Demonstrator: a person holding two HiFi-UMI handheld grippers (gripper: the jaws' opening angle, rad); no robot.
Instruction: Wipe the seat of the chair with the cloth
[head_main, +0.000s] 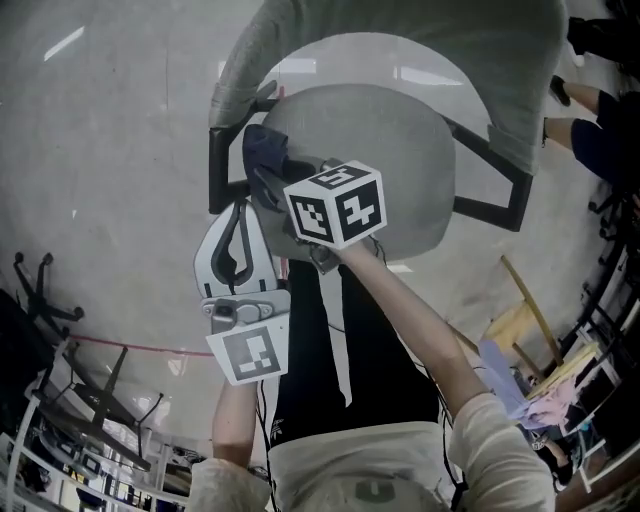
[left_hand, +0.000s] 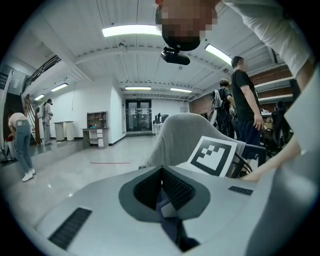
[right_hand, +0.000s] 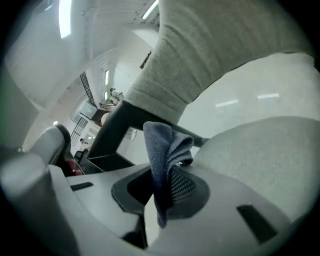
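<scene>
The chair's grey seat (head_main: 400, 150) lies below me, with its grey backrest (head_main: 400, 30) at the far side. A dark blue cloth (head_main: 262, 150) is bunched at the seat's left edge, beside the black armrest (head_main: 215, 170). My right gripper (head_main: 275, 172) is shut on the cloth (right_hand: 162, 150), which sticks up out of its jaws in front of the seat (right_hand: 260, 150). My left gripper (head_main: 255, 198) sits just below it. It is shut too, and a strip of the cloth (left_hand: 167, 220) is pinched in its jaws. The left gripper (left_hand: 161, 172) faces the backrest (left_hand: 185, 135).
A second black armrest (head_main: 500, 200) juts out at the seat's right. A black chair base (head_main: 40, 290) stands on the floor at left and a wooden frame (head_main: 520, 320) at right. People (left_hand: 245, 100) stand beyond the chair.
</scene>
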